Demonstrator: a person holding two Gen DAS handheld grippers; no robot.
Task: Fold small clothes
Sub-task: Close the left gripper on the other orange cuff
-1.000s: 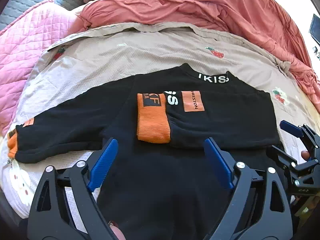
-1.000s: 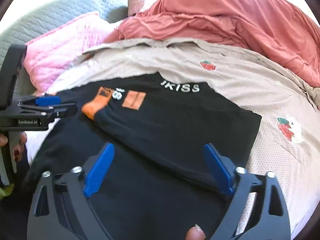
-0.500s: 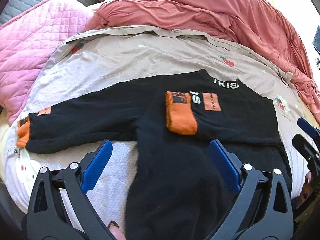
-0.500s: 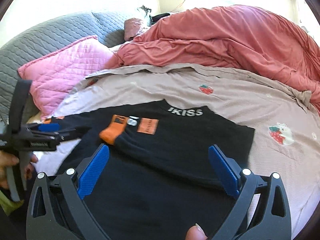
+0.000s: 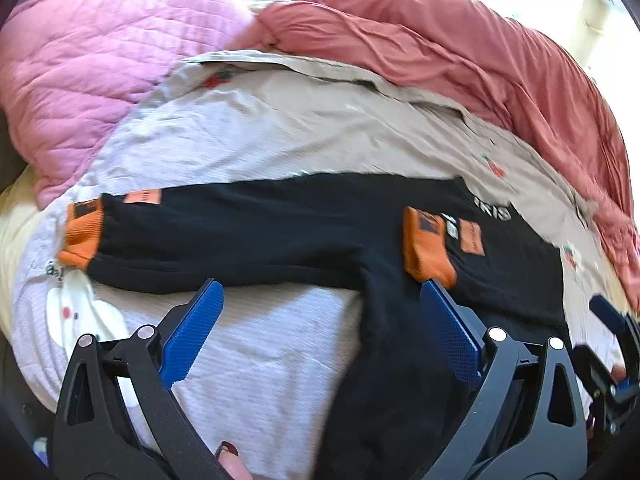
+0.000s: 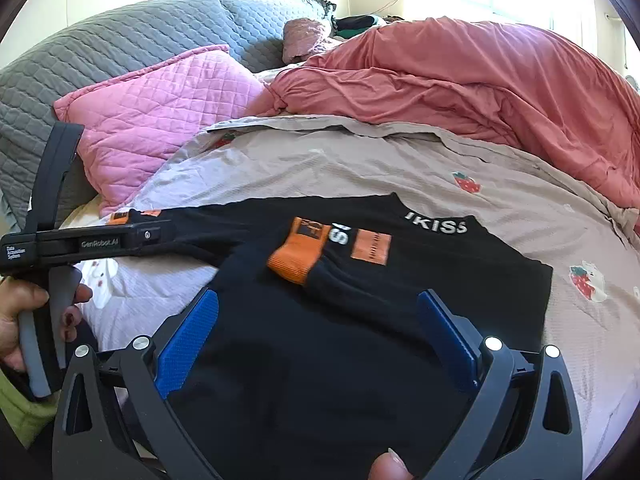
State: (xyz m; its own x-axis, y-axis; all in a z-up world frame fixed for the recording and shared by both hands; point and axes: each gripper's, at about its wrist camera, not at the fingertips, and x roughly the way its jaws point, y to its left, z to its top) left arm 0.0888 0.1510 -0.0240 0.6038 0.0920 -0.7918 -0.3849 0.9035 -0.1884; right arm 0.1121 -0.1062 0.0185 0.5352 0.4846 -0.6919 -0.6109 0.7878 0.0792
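1. The black sweater lies flat on the beige strawberry-print sheet, its neckband lettering towards the far side. One sleeve is folded in across the chest, so its orange cuff rests on the body; the other sleeve stretches straight out to the left, ending in a second orange cuff near the sheet's left edge.

2. The left gripper has its jaws spread wide – they have just been opening – with nothing between the blue pads. It hangs over the sweater's left side edge: one pad above bare sheet, the other above black cloth.

3. The right gripper also stands wide open and empty, above the lower body of the sweater.

4. Open room: a broad band of bare sheet lies beyond the collar, and more below the outstretched sleeve (the white printed patch sits there).

5. Bounds – a pink quilted pillow at the far left, a rumpled coral duvet along the far and right sides, both apart from the sweater.
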